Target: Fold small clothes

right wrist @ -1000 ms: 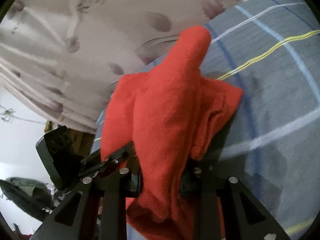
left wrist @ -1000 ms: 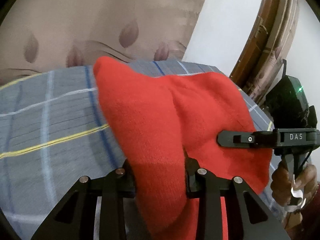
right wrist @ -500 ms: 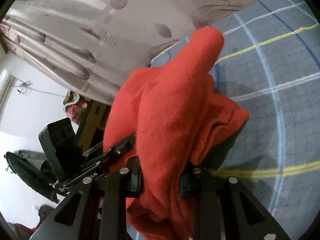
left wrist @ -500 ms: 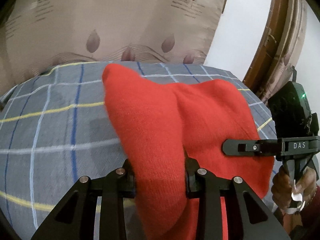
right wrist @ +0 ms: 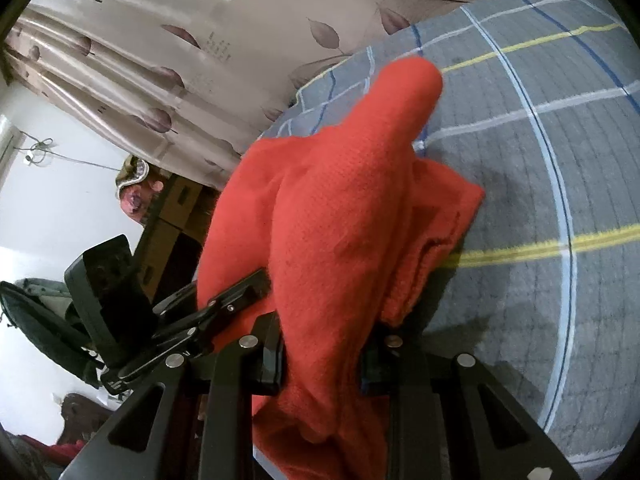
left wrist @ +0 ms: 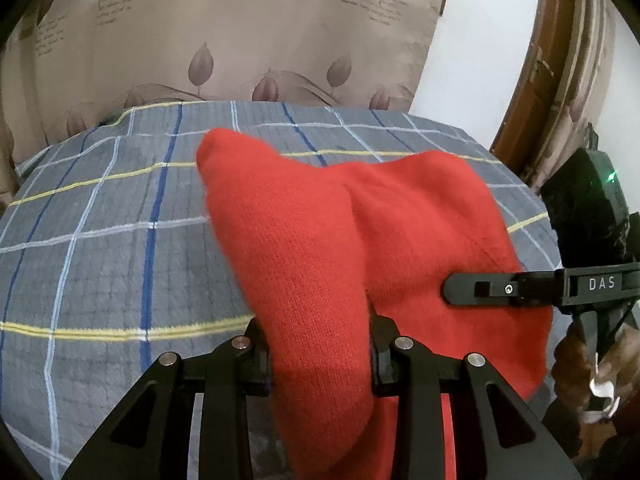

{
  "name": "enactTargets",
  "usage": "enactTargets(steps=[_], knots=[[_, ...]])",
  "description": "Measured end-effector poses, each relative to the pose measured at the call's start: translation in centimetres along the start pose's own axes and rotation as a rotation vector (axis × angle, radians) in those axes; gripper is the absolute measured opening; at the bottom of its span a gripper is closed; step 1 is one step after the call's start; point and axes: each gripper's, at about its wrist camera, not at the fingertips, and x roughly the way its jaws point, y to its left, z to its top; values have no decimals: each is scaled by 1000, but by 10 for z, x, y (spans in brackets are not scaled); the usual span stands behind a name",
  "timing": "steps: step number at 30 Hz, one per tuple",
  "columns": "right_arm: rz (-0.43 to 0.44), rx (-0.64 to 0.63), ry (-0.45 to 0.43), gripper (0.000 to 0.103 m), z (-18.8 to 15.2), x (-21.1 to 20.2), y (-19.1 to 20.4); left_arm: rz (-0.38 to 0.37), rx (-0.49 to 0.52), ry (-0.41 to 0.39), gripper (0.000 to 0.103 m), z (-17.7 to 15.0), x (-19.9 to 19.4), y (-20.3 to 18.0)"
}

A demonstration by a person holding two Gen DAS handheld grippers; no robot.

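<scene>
We hold a red knit garment (left wrist: 320, 280) between both pairs of tongs, lifted above a bed covered with a grey checked sheet (left wrist: 100, 240). Our left tongs (left wrist: 320, 364) are clamped on a bunched fold of the knit, which rises ahead of them into a rounded point. Just to their right, the rest of the cloth spreads out wide towards our right tongs (left wrist: 460, 290), which come in from the side and pinch its far edge. Seen from the right wrist, the right tongs (right wrist: 324, 356) are likewise closed on a thick bundle of the same garment (right wrist: 340, 220), the cloth spilling over and below them. To their left, the left tongs (right wrist: 240, 300) bite into the cloth's other edge. Beyond both tongs hangs a beige curtain (left wrist: 240, 40) printed with leaves.
</scene>
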Motion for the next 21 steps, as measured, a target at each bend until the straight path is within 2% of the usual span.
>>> enactTargets(steps=[4, 8, 13, 15, 17, 19, 21], knots=[[-27, -7, 0, 24, -11, 2, -7, 1, -13, 1, 34, -12, 6, -1], [-43, -25, -13, 24, -19, 3, -11, 5, -25, -34, 36, -21, 5, -1], [-112, -117, -52, 36, -29, -2, -3, 53, -25, -86, 54, -29, 2, 1], [-161, -155, -87, 40, -35, -9, 3, 103, -26, -111, 68, -32, -3, 1], [-233, -228, -136, 42, -44, -20, 18, 166, -6, -164, 75, -33, -14, -3], [-297, -311, -197, 54, -55, -32, 37, 223, 31, -217, 83, -34, -25, -9], [-326, -356, -245, 77, -65, -42, 48, 270, 59, -263, 88, -33, -34, -15]])
